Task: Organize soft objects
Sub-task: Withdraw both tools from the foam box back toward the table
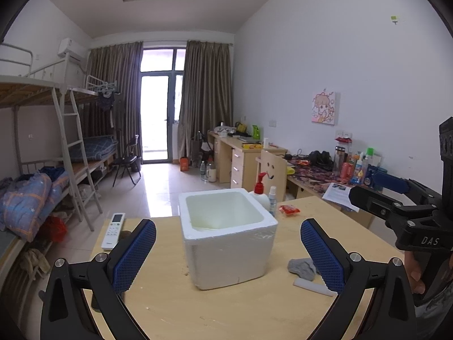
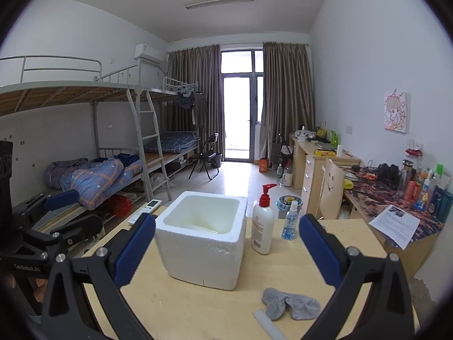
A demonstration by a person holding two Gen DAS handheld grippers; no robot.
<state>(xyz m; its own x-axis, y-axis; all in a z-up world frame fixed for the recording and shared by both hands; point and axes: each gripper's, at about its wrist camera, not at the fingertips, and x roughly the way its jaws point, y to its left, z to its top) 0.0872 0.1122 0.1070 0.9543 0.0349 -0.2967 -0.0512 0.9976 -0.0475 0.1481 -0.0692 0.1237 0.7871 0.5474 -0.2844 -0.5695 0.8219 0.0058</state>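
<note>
A white foam box stands open and looks empty on the wooden table; it also shows in the right wrist view. A crumpled grey sock lies on the table right of the box, partly behind my left gripper's right finger in the left wrist view. My left gripper is open and empty, held above the table in front of the box. My right gripper is open and empty, above the table with the sock just below its right finger. The right gripper's body shows at the left view's right edge.
A white translucent strip lies by the sock. A pump bottle and a small spray bottle stand behind the box. A remote control and a red packet lie on the table. Bunk beds stand left, cluttered desks right.
</note>
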